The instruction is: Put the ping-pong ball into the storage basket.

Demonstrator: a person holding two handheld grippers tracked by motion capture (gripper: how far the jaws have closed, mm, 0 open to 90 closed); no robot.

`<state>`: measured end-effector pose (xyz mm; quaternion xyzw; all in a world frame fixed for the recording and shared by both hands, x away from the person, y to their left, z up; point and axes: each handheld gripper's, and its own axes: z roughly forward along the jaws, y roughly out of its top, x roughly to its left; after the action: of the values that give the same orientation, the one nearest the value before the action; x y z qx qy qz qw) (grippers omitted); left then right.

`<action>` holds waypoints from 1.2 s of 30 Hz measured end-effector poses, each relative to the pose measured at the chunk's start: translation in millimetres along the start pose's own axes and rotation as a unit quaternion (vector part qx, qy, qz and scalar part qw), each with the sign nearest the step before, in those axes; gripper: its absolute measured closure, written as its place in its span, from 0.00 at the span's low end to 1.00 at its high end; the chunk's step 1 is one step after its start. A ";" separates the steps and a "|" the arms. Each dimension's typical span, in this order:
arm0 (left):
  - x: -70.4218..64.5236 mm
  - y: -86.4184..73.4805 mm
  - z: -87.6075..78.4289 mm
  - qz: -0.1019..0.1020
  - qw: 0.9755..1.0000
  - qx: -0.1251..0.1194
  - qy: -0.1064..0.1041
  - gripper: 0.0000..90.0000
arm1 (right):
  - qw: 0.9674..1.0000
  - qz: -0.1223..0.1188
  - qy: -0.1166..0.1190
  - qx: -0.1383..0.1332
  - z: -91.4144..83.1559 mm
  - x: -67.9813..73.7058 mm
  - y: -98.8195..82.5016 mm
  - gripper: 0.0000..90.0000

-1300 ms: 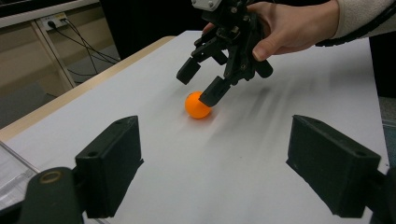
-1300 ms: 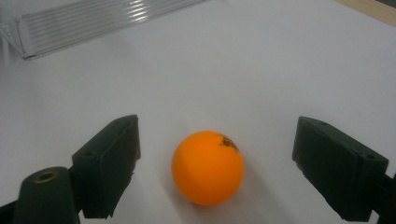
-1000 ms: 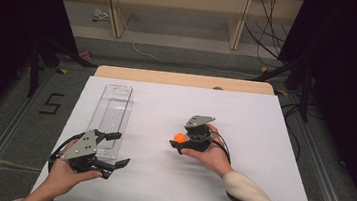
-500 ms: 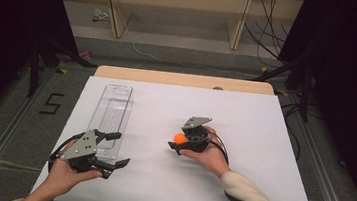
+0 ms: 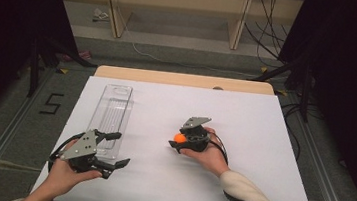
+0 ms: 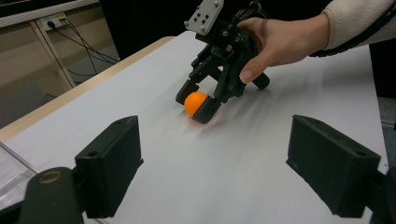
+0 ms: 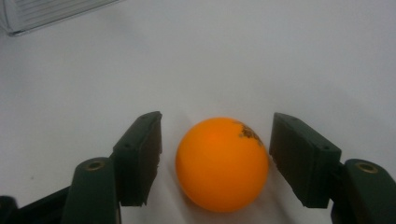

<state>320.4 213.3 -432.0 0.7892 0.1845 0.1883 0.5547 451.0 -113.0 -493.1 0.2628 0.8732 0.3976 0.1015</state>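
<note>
The orange ball (image 7: pixel 222 163) sits low in the middle of the right gripper view, on the white table (image 5: pixel 263 139), between the two black jaws of the right gripper (image 7: pixel 215 158). Those jaws have just been closing in on it; a thin gap still shows on either side of the ball, so the pads flank it without pressing — not yet a grip. In the high view the ball (image 5: pixel 179 137) lies right of centre, at the left tip of the right gripper (image 5: pixel 178 141).

The left gripper (image 5: pixel 113 149), at lower left of the high view, is released, its jaws spread wide with nothing between them. Beside it, running toward the upper left, lies a clear tray (image 5: pixel 112 111) — its near end is hidden behind the gripper, and whether the gripper touches it cannot be made out. A dark mark on the ball's upper right is too blurred to read.
</note>
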 end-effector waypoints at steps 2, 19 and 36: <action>0.1 0.0 0.0 0.000 1.000 0.000 0.000 0.19 | 1.000 0.000 0.001 0.001 0.1 -0.1 -0.3 0.43; 0.0 0.1 -0.1 0.001 1.000 0.000 0.000 0.19 | 1.000 -0.007 0.000 0.006 -1.2 -0.8 0.0 0.57; -0.1 0.2 -0.3 0.001 1.000 0.000 0.000 0.19 | 1.000 -0.010 -0.003 -0.006 -6.0 -0.2 5.0 0.57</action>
<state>320.3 213.4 -431.8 0.7893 0.1835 0.1894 0.5544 450.7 -114.2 -485.4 0.2542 0.8732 0.4010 0.1097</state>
